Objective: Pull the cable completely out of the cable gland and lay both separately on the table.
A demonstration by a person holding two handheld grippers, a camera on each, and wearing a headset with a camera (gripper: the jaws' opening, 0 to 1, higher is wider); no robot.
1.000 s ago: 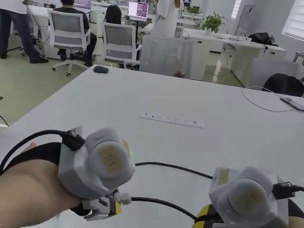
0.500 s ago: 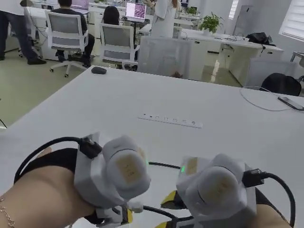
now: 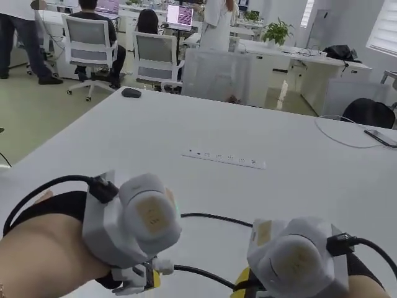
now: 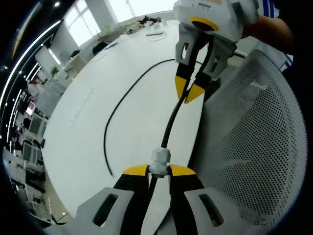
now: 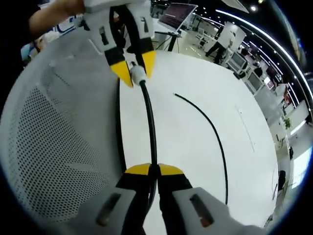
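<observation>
Since half a second ago the two grippers have drawn apart, and a longer stretch of cable (image 4: 168,128) now shows between them. The left gripper (image 4: 159,171) is clamped on the white gland (image 4: 159,160), which sits right between its yellow tips. The cable comes straight out of the gland's front and runs to the right gripper (image 4: 191,91), whose tips are closed on it a little way along. That stretch looks nearly straight and is held up off the desk (image 4: 93,93), near its front edge. The cable is still in the gland. More of the black cable lies on the desk in a long loose arc, off to one side of the grippers. In the head view both grippers are low and close to the person, with a white power strip (image 3: 224,158) well beyond them toward the middle of the desk. A grey mesh chair back (image 4: 254,127) stands just beside the held stretch.
</observation>
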